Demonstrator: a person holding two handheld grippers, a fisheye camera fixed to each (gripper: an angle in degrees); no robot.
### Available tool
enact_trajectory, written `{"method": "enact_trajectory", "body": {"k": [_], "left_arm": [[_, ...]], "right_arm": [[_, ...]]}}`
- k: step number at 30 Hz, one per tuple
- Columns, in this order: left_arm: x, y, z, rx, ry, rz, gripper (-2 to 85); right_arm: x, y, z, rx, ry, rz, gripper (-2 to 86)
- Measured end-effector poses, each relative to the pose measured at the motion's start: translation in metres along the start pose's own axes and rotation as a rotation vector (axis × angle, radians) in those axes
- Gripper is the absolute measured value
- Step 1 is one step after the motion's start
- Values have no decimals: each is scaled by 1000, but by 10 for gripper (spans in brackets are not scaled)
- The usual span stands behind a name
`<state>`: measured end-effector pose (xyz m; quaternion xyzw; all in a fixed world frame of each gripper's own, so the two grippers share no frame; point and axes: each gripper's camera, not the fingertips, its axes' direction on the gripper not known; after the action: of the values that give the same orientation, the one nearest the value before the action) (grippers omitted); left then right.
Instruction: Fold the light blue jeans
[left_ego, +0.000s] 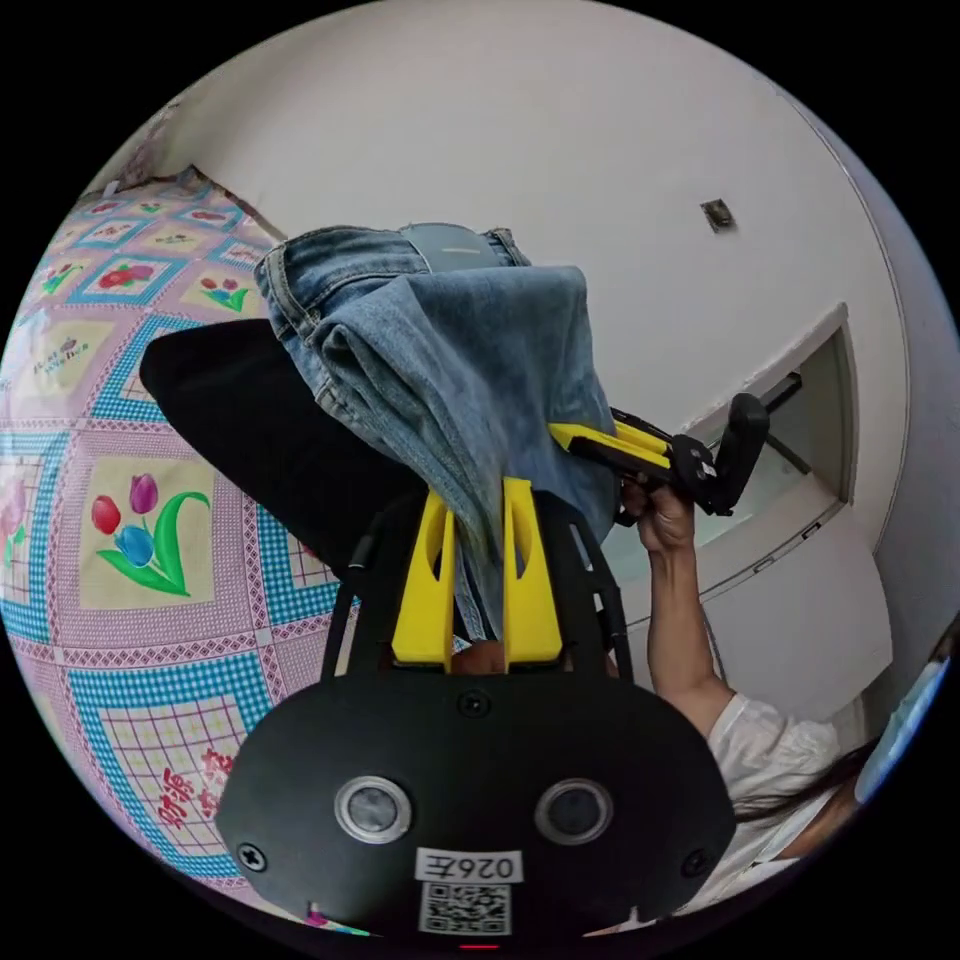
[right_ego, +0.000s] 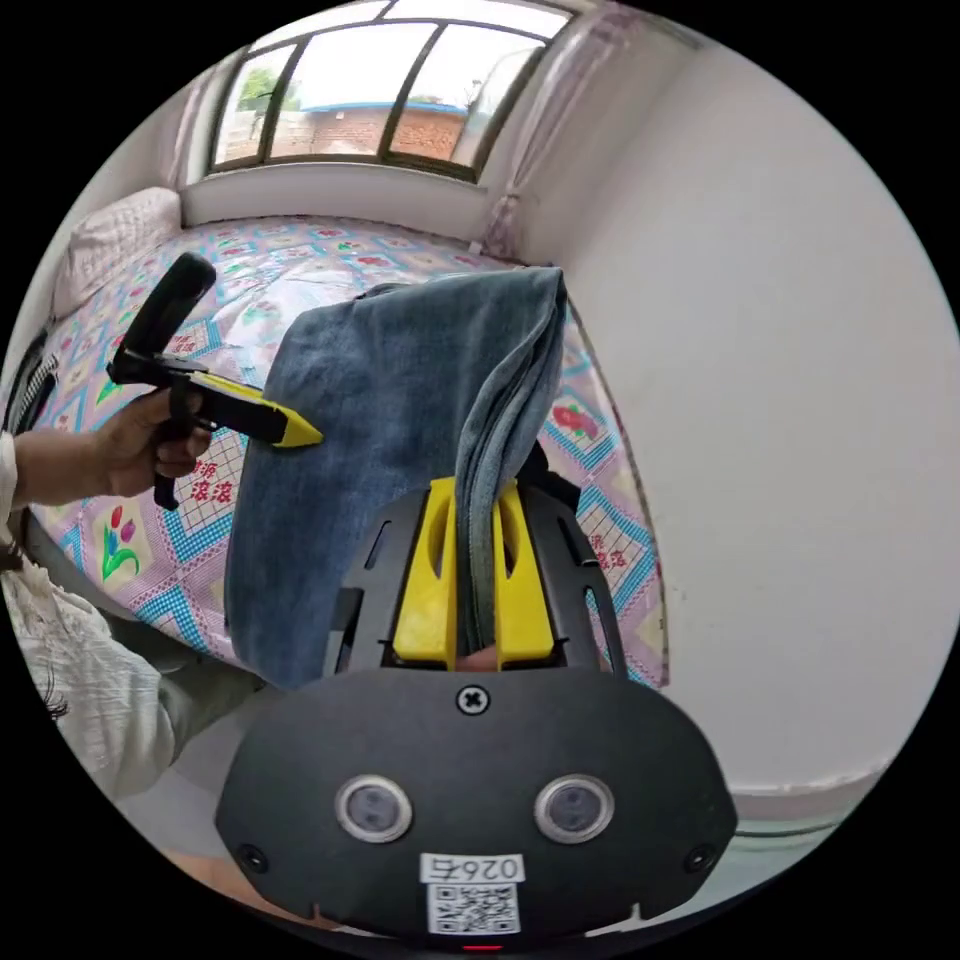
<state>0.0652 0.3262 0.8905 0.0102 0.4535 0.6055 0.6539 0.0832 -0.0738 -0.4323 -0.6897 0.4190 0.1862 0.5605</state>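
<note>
The light blue jeans hang folded in the air over the bed, waistband uppermost in the left gripper view. My left gripper is shut on a lower edge of the denim, which runs down between its yellow jaws. The right gripper, held in a hand, grips the jeans from the side. In the right gripper view the jeans drape to the left, and my right gripper is shut on their stacked edges. There the left gripper touches the denim's left side.
A bed with a patterned floral quilt lies below the jeans, with a black cloth-like thing on it. A white wall runs along the bed, a window stands beyond it, and the person's white sleeve is close by.
</note>
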Motion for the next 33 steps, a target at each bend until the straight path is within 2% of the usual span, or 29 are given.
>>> {"method": "enact_trajectory", "body": {"k": [3, 5, 6, 7, 12, 13, 17, 19, 21, 22, 27, 30, 33], "left_arm": [[-46, -10, 46, -65, -85, -96, 70], [-64, 3, 45, -7, 49, -151, 40], [-72, 14, 40, 17, 114, -176, 5], [-78, 25, 33, 16, 111, -190, -1], [-95, 97, -20, 71, 104, -234, -9], [-96, 119, -36, 104, 85, -257, -9], [-89, 183, -73, 178, -31, -341, -10], [-79, 217, -90, 215, -98, -402, -10], [-71, 238, -100, 247, -134, -443, -10], [-64, 251, -106, 269, -154, -465, -10], [-21, 292, -135, 402, -272, -505, -10], [16, 317, -157, 489, -374, -498, -10], [55, 345, -179, 578, -485, -485, -10]], "right_arm": [[60, 6, 103, -144, -101, 94, 43], [66, 28, 187, -319, -100, 116, 77], [64, 35, 199, -335, -118, 118, 78], [68, 47, 198, -257, -121, 170, 78], [96, 93, 139, -45, -64, 335, 47], [97, 103, 110, 54, -62, 358, 37], [70, 132, 39, 388, -238, 351, 6], [49, 135, 46, 366, -306, 309, -4], [22, 131, 69, 240, -354, 205, -8], [3, 127, 87, 122, -340, 127, -9], [-14, 134, 69, 80, -145, 105, -9], [-9, 156, 15, 231, -109, 256, -9], [-37, 188, -64, 499, -106, 305, -10]]}}
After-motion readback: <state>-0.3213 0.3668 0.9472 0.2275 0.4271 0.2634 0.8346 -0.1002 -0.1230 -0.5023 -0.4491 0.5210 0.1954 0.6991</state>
